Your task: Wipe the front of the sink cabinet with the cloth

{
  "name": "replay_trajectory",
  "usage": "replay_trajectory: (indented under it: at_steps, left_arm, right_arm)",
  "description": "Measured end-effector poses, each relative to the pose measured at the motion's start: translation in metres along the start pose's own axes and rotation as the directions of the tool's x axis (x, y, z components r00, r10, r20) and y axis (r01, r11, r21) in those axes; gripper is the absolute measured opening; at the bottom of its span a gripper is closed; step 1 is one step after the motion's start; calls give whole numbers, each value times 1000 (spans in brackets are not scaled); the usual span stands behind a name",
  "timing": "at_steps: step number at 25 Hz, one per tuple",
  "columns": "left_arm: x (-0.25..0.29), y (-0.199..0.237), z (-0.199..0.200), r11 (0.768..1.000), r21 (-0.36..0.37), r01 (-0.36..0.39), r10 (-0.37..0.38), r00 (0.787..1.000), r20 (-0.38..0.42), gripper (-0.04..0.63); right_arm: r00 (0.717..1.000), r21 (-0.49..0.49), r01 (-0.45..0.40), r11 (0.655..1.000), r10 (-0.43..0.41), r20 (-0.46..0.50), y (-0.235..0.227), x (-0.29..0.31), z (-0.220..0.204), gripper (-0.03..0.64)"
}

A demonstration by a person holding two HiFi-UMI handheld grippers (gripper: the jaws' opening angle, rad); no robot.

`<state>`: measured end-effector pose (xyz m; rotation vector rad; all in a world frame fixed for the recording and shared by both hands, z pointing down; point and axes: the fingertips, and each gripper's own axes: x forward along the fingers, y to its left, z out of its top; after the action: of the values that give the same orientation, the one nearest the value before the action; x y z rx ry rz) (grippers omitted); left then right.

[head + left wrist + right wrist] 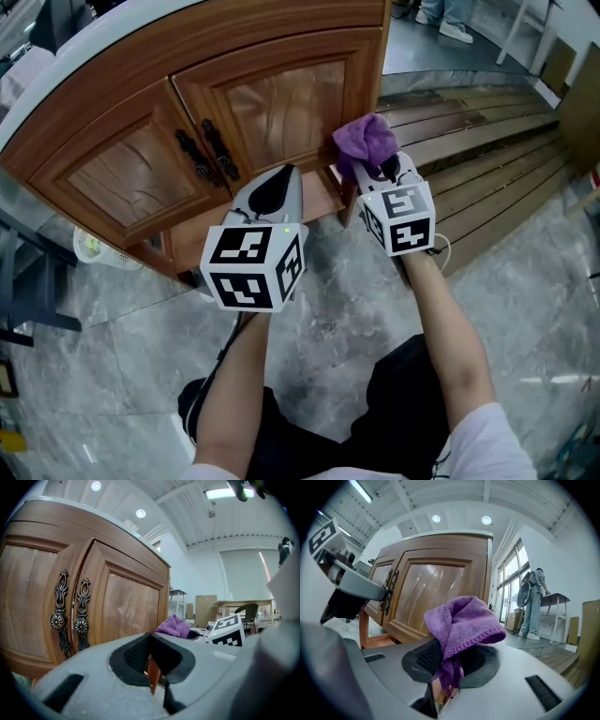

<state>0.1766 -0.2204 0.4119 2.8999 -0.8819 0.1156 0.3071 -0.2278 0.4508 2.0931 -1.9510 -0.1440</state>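
Cloth (367, 141), purple, soft, light and limp, likely best pinched at its bunched fold, clamped in right gripper (446, 670) beside the lower right corner of the cabinet (272, 103) front; left gripper (152, 667) jaws together, empty.

Bunched purple cloth (461, 620) — beside wooden cabinet (426, 590)

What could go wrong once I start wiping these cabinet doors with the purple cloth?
1. The right tool pinches only a bunched edge of the cloth; dragging it over the door may pull it loose.
2. The ornate handles could snag the cloth.
3. The left tool, shut and empty, sits near the door and might knock the wood.
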Motion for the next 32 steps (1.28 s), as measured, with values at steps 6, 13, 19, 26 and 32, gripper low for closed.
replay_trajectory:
  at_steps: [6,13,19,26,32]
  left_arm:
    - [-11,-2,5,999,32,2,-2,1000,-5,6]
    - [-35,4,18,1000,26,5,-2,995,-95,6]
    - [-72,13,73,998,-47,-42,35,989,-145,6]
    - [-127,18,172,987,-119,-106,80,975,-209,6]
    - [-178,1,259,972,-165,-165,121,962,-245,6]
  right_arm:
    - [998,-14,-60,998,60,-5,28,-15,27,74]
    - [992,16,-119,993,120,-48,56,-31,78,74]
    - [975,65,-178,982,185,-125,83,-51,138,74]
    - [945,138,-249,959,272,-180,109,-83,243,74]
    - [922,189,-302,934,337,-192,109,-134,339,74]
